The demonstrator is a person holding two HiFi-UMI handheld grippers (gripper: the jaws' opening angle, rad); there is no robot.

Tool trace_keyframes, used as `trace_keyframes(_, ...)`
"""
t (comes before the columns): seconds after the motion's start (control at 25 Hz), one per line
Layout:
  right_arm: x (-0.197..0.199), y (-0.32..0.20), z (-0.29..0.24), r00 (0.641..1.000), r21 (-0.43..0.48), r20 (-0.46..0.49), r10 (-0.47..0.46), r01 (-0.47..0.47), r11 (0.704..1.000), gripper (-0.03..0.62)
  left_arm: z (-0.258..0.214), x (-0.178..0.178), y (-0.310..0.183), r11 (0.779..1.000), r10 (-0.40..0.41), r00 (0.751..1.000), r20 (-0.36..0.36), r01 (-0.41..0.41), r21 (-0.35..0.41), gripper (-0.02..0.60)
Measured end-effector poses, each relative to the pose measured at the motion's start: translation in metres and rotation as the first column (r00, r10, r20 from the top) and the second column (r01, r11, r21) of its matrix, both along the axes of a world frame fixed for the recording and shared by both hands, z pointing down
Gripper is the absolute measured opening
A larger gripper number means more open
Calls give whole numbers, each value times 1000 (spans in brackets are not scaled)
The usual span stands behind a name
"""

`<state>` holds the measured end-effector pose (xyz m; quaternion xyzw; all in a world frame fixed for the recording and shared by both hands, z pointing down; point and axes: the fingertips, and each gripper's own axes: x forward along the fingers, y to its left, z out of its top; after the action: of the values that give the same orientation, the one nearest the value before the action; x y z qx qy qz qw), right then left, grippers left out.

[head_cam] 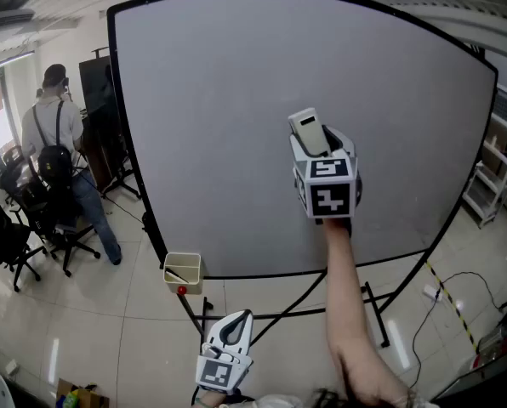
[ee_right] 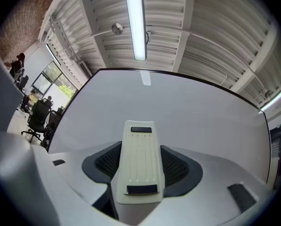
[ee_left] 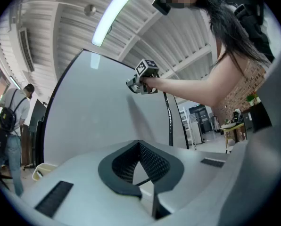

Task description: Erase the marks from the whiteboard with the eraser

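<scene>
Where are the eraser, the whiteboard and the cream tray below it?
eraser (ee_right: 139, 161): right gripper view, middle of its cream back.
whiteboard (head_cam: 228, 117): head view, bare grey surface.
tray (head_cam: 183, 277): head view, front wall.

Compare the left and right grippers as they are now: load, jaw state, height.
The right gripper is shut on the eraser; the left gripper is shut on nothing. The right gripper is raised in front of the whiteboard on an outstretched arm; the left gripper hangs low, below the whiteboard's bottom edge. Both have the same white build.
</scene>
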<state>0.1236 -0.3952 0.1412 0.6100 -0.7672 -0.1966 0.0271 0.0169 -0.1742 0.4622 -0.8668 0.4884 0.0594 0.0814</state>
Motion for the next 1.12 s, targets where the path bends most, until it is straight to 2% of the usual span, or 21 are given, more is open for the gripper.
trace_keyframes(0.16, -27, -25, -8, 998, -76, -49, 51, -54, 996, 273, -1, -39, -17, 999, 16, 999, -28, -17, -27, -14)
trace_keyframes(0.28, -52, -40, 36, 993, -147, -94, 68, -81, 986, 273, -1, -64, -30, 999, 24, 999, -45, -25, -34, -14)
trace_keyframes(0.36, -67, -47, 78, 985, -186, -157, 71, -100, 977, 272, 2, -75, -38, 998, 28, 998, -55, -31, -49, -14)
trace_keyframes(0.44, -71, -49, 101, 967, -199, -239, 93, -142, 970, 272, 7, -83, -45, 997, 32, 997, -69, -37, -69, -14)
trace_keyframes(0.52, -62, -51, 85, 959, -179, -256, 122, -171, 969, 272, 15, -89, -52, 996, 38, 997, -66, -43, -72, -14)
trace_keyframes(0.6, -36, -53, 39, 967, -128, -188, 169, -195, 972, 272, 24, -91, -59, 997, 46, 998, -46, -49, -64, -14)
trace_keyframes(0.68, -9, -53, -2, 973, -111, -108, 203, -215, 970, 272, 24, -88, -63, 997, 50, 997, -59, -54, -64, -14)
trace_keyframes(0.76, -6, -52, 1, 979, -147, -79, 190, -200, 969, 272, 24, -84, -67, 996, 50, 997, -61, -54, -65, -14)
trace_keyframes(0.84, -37, -49, 54, 978, -213, -159, 134, -167, 963, 272, 25, -83, -71, 996, 45, 998, -53, -48, -74, -14)
trace_keyframes(0.92, -69, -52, 119, 956, -272, -286, 69, -150, 950, 270, 26, -79, -73, 995, 45, 998, -53, -49, -81, -14)
trace_keyframes(0.96, -74, -53, 135, 943, -284, -330, 54, -154, 946, 270, 26, -75, -73, 995, 51, 997, -54, -56, -83, -14)
trace_keyframes(1.04, -64, -55, 121, 946, -285, -319, 55, -151, 947, 270, 28, -63, -71, 994, 68, 996, -54, -72, -85, -14)
trace_keyframes(1.12, -37, -57, 59, 971, -231, -218, 98, -149, 961, 270, 29, -53, -69, 993, 80, 996, -47, -83, -84, -14)
